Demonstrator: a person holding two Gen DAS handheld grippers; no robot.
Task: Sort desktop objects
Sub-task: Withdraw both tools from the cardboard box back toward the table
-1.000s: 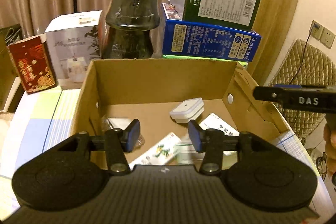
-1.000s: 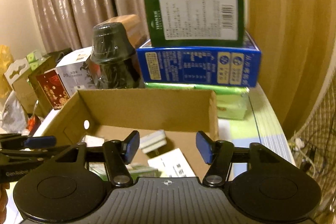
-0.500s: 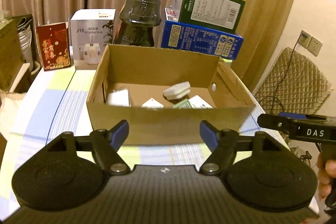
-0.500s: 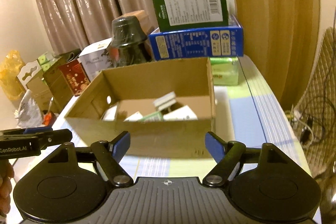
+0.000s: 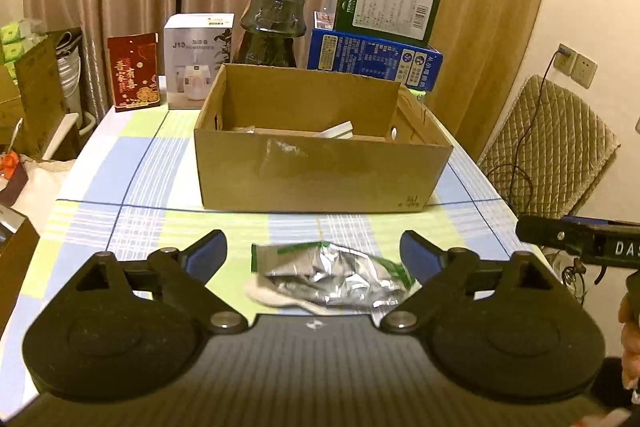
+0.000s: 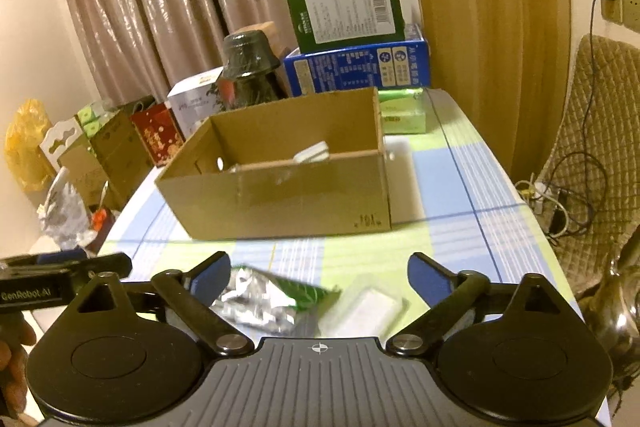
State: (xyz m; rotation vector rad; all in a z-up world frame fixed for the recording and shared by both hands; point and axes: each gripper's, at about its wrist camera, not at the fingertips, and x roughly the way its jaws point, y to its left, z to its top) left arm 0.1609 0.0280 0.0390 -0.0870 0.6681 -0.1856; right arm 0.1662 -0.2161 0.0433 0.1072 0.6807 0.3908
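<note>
An open cardboard box (image 5: pixel 320 171) (image 6: pixel 288 199) stands mid-table with small items inside, among them a white flat device (image 5: pixel 338 129) (image 6: pixel 311 151). On the checked tablecloth in front of it lies a crumpled silver and green foil packet (image 5: pixel 332 275) (image 6: pixel 264 301). A clear plastic pack with a white insert (image 6: pixel 366 309) lies to its right. My left gripper (image 5: pixel 314 253) hangs open over the packet, fingers either side. My right gripper (image 6: pixel 320 273) is open too, above both loose items, holding nothing.
Behind the box stand a dark glass jar (image 5: pixel 272 27), a blue carton (image 5: pixel 374 61) with a green box (image 5: pixel 384 9) on top, a white box (image 5: pixel 196 67) and a red box (image 5: pixel 134 71). A padded chair (image 5: pixel 552 147) is right of the table. Clutter sits left of the table.
Both grippers have pulled back from over the box toward the table's near edge. The foil packet and the plastic pack have come into view beneath them. Both stay open.
</note>
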